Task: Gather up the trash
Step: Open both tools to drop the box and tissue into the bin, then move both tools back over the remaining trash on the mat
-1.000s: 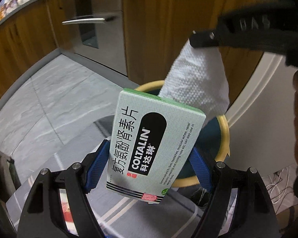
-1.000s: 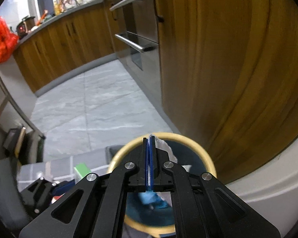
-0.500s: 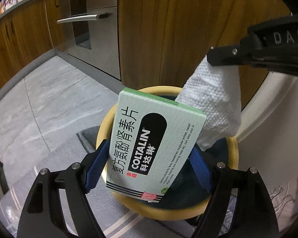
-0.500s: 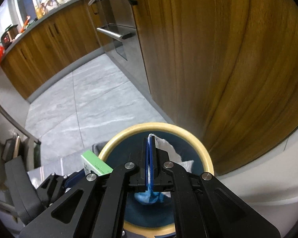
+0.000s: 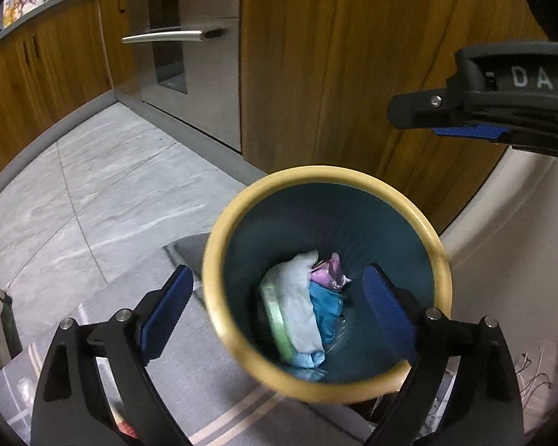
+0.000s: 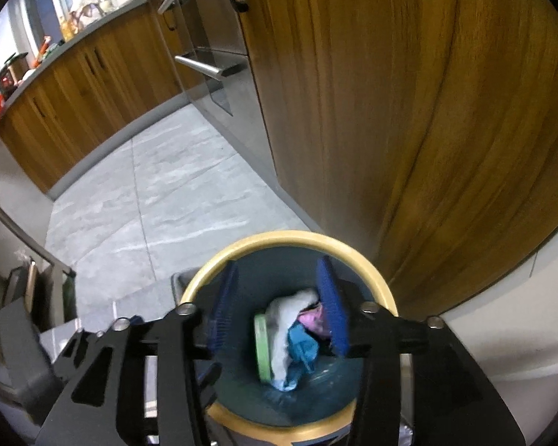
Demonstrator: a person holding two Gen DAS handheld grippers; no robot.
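A round bin with a yellow rim [image 5: 241,200] and dark teal inside stands on the floor below both grippers; it also shows in the right wrist view [image 6: 353,249]. Inside lie a white paper towel [image 5: 297,308], a green medicine box on edge [image 5: 277,327], blue trash [image 5: 327,308] and a pink wrapper [image 5: 329,269]. The towel [image 6: 284,334] and green box [image 6: 262,349] show in the right wrist view too. My left gripper [image 5: 279,301] is open and empty above the bin. My right gripper [image 6: 277,301] is open and empty above the bin; it appears at the upper right of the left wrist view [image 5: 476,119].
A tall wooden cabinet [image 5: 353,55] stands just behind the bin. A steel oven with a bar handle [image 5: 171,35] is to the left. Grey tiled floor [image 5: 93,193] stretches left. A white curved surface [image 5: 509,245] lies to the right. A striped mat [image 5: 219,420] is under the bin.
Both grippers opened. The green box fell from the left gripper and the white paper towel from the right gripper; both now lie in the bin.
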